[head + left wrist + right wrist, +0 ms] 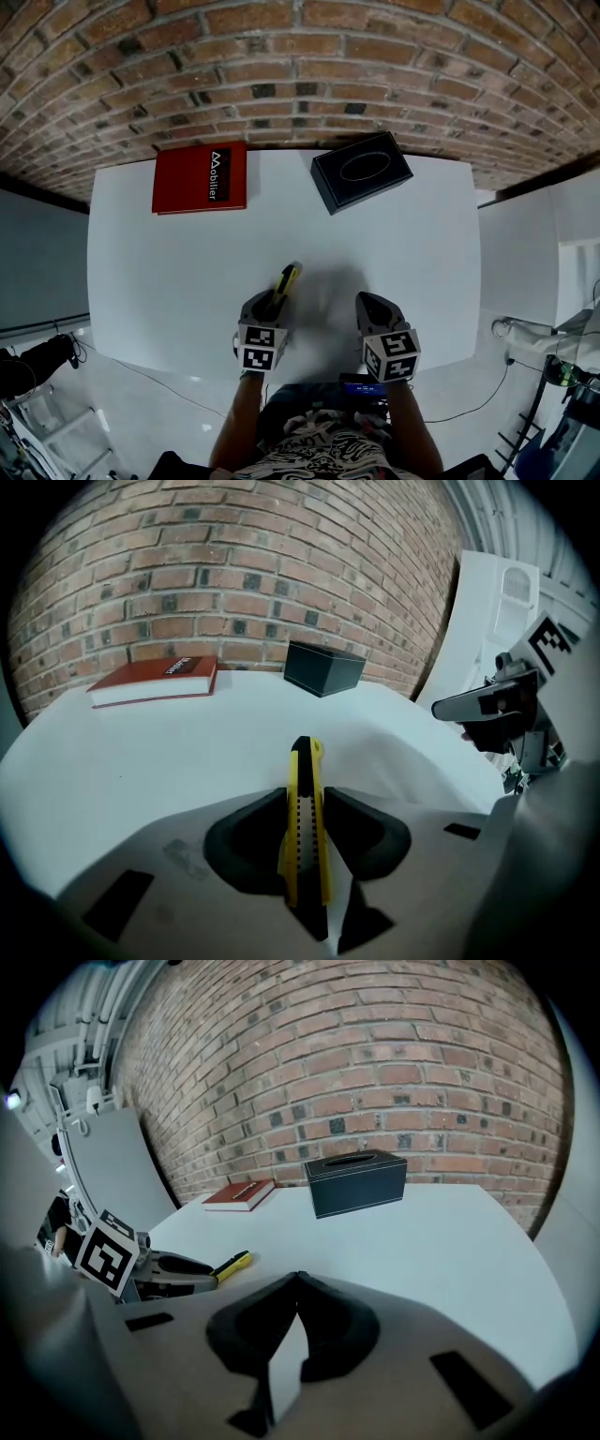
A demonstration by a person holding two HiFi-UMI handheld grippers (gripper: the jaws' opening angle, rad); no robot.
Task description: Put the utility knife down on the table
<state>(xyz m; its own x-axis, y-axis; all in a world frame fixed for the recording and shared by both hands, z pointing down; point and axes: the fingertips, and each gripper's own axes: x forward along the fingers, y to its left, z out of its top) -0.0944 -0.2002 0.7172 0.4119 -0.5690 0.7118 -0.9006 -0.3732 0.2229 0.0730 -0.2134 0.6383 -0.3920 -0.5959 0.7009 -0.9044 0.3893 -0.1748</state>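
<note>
The left gripper point(271, 304) sits over the near edge of the white table point(187, 272), and its own view shows what the head view only hints at: both black jaws are clamped against the sides of a yellow-and-black utility knife point(304, 808). The knife stands on edge between them, its ridged slider strip facing up and its tip pointing away toward the brick wall point(234, 564). From above, only the knife's front end pokes out ahead of the jaws. The right gripper view catches that same yellow tip from the side, low over the tabletop; whether it touches the surface cannot be told. The right gripper point(296, 1281) is beside the left one, a little apart, with its jaws pressed together at the tips and nothing between them. At the far edge of the table, a red book point(200, 177) lies flat on the left and a black tissue box point(361, 170) with an oval slot in its top sits to the right; the two are well apart from both grippers.
</note>
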